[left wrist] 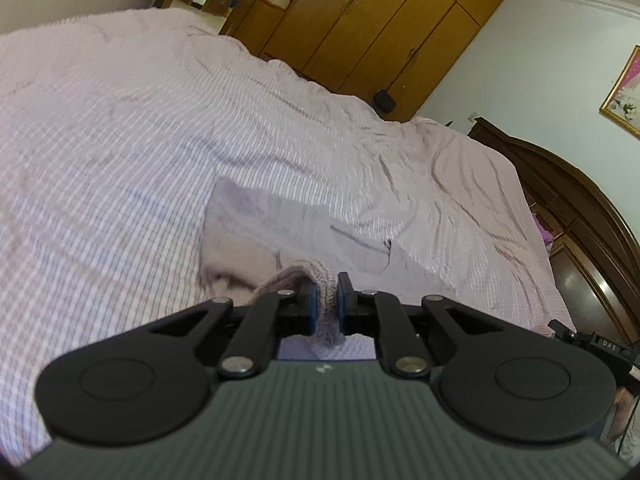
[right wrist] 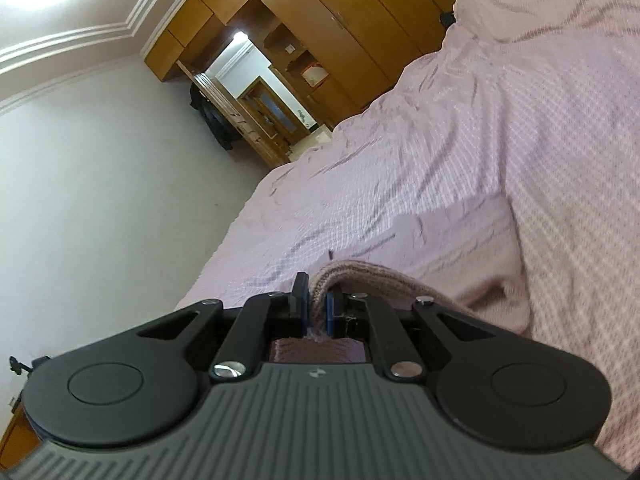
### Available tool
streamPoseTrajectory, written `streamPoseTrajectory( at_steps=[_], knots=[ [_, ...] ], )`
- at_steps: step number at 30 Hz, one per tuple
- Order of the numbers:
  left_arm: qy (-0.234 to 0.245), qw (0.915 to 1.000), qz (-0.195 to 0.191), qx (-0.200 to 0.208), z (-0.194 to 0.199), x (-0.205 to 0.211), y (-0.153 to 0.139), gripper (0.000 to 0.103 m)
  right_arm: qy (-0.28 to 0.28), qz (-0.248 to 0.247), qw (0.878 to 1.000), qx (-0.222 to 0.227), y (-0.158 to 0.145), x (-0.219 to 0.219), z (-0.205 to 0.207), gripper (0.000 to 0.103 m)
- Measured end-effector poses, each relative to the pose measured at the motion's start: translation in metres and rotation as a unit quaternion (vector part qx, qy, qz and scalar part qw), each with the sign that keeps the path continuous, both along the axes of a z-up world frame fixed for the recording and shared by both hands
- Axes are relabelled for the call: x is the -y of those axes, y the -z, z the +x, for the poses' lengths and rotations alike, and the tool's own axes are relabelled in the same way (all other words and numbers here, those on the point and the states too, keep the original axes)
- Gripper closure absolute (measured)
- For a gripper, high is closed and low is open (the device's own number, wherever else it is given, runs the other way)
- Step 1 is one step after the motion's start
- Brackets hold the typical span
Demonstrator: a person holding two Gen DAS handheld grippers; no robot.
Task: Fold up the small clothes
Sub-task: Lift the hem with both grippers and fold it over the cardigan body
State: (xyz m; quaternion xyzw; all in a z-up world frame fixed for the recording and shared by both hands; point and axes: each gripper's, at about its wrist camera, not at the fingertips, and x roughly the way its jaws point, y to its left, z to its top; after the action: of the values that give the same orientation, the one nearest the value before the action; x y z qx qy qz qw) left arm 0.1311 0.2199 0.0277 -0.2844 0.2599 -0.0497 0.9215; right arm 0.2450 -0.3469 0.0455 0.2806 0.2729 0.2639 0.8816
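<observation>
The bed (left wrist: 160,128) spreads wide and bare toward its far edge, its ribbed pink cover creased near the headboard (left wrist: 568,184). Both grippers tilt slightly downward, the left gripper (left wrist: 325,300) and right gripper (right wrist: 318,308) each with fingers clamped on the knit rim of the pink garment (left wrist: 248,236), which trails onto the bed near its near edge.

A bedroom. A wide bed (left wrist: 160,128) under a pink checked bedspread (right wrist: 500,140) fills the foreground. Beyond it stands a tall brown wooden wardrobe (left wrist: 380,24) beside an open, brightly lit doorway (right wrist: 260,80). A dark carved headboard (left wrist: 580,208), pale walls (right wrist: 100,200), white ceiling moulding (right wrist: 80,40) and a gold-framed picture (left wrist: 624,92).
</observation>
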Motion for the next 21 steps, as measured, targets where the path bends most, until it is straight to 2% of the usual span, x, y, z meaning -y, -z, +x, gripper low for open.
streamPoseTrajectory(
  at_steps=[11, 21],
  knots=[
    [-0.010, 0.9991, 0.039, 0.012, 0.037, -0.004, -0.041, 0.091, 0.016, -0.028, 0.999, 0.006, -0.029, -0.003, 0.040, 0.095],
    [-0.005, 0.9987, 0.050, 0.005, 0.092, -0.011, -0.046, 0.091, 0.024, -0.050, 0.998, 0.002, -0.032, -0.012, 0.107, 0.095]
  ],
)
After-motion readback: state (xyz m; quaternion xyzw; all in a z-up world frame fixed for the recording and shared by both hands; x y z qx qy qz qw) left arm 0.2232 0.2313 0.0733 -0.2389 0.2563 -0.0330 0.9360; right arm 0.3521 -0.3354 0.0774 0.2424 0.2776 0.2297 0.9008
